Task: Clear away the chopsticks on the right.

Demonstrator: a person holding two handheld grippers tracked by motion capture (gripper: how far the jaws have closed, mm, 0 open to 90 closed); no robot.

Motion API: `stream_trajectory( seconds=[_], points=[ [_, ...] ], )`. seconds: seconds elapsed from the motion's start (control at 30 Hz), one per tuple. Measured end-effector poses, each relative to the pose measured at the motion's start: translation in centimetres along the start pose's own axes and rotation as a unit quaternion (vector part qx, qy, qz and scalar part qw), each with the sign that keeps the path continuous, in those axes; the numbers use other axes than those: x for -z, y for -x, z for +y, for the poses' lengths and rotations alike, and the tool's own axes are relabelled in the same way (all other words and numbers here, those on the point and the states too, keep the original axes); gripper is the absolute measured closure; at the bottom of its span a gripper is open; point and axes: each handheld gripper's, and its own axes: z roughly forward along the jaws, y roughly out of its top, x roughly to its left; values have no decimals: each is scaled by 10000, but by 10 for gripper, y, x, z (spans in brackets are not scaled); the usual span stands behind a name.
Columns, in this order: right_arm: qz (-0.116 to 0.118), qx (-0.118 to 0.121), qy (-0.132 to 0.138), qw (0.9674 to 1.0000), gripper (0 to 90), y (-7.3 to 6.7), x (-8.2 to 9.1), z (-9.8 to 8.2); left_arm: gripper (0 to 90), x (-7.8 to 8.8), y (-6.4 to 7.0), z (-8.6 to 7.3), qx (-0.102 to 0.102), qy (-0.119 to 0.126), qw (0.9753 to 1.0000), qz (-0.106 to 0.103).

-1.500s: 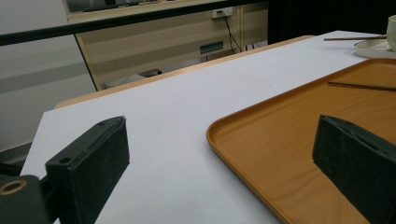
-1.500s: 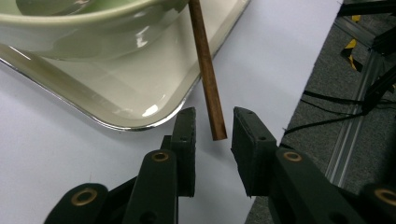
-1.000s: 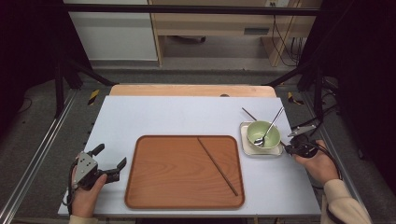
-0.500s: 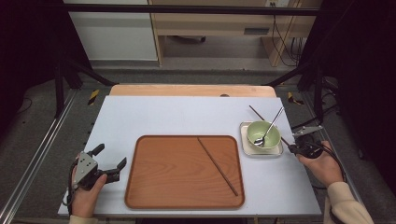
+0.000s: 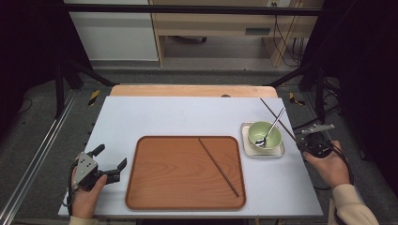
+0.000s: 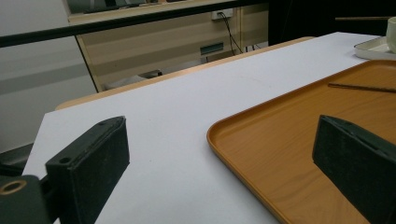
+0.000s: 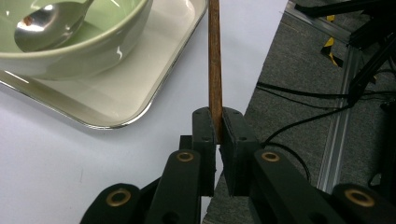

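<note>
A wooden tray (image 5: 141, 187) lies at the middle of the white table, with one dark chopstick (image 5: 218, 166) lying slantwise on it. To its right a green bowl (image 5: 265, 133) with a spoon (image 5: 270, 131) stands on a small white tray (image 5: 248, 150). My right gripper (image 5: 302, 140) is just right of that small tray, shut on the near end of a second chopstick (image 5: 270, 108). In the right gripper view the pads (image 7: 205, 126) pinch this chopstick (image 7: 214, 56) beside the bowl (image 7: 93, 42). My left gripper (image 5: 111, 156) stands open at the tray's left edge (image 6: 303, 140), with nothing between its jaws.
The table's right edge is directly under my right gripper, with cables on the floor (image 7: 303, 116) beyond it. A wooden strip (image 5: 187, 90) runs along the table's far edge. The bare table top (image 5: 187, 117) stretches behind the tray.
My right gripper has shifted slightly right, away from the bowl, and the held chopstick has swung right with it. The left gripper has stayed put.
</note>
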Motion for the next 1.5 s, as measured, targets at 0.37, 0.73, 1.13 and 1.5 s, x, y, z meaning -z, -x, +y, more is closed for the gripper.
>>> stream_trajectory(
  seconds=[0.37, 0.73, 1.13, 1.5],
  points=[
    [-45, -81, -5, 10000, 847, -4, 2, 5, 34, 0, 0, 0, 7, 5, 10000, 2],
    [-326, -478, 97, 9983, 848, -3, 10, 9, 34, 0, -1, 0, 6, -5, 10000, 7],
    [-455, -729, 335, 9957, 848, 0, 24, 11, 35, 0, 0, 0, -3, -1, 10000, 6],
    [-584, -845, 707, 9922, 848, -1, 51, 17, 35, 0, 0, 0, -8, 1, 10000, 14]
  ],
)
